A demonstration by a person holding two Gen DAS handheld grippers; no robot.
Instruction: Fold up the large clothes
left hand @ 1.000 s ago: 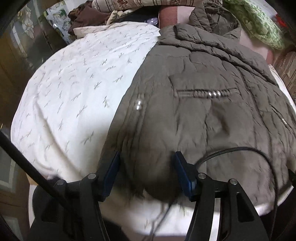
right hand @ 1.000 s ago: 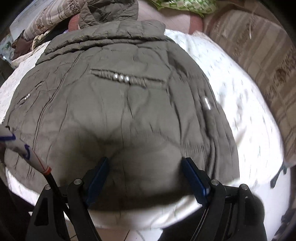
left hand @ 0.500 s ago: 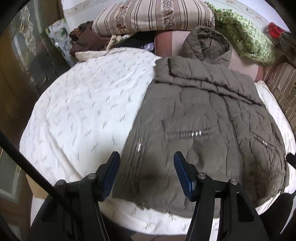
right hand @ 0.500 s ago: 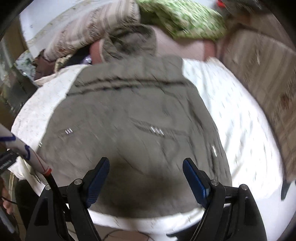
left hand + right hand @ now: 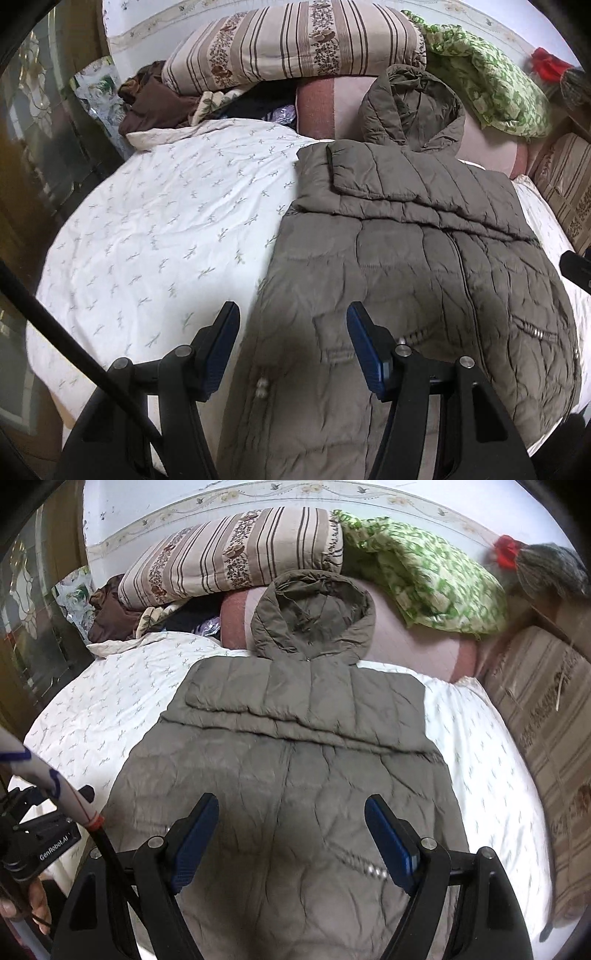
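While the coat [image 5: 288, 775] lies lengthwise ahead, hood [image 5: 314, 616] farthest, both the left gripper [image 5: 291, 347] and right gripper [image 5: 291, 842] hang released, seemingly above its hem.

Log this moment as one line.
left gripper: open, empty | right gripper: open, empty | jacket: flat on bed, sleeves folded in

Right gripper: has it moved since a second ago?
Yes. The right gripper has pulled up and back from the jacket; its hood now shows whole.

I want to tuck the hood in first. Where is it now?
In the right wrist view the hood lies top centre, at the jacket's far end, resting on the pink bolster below the striped pillow.
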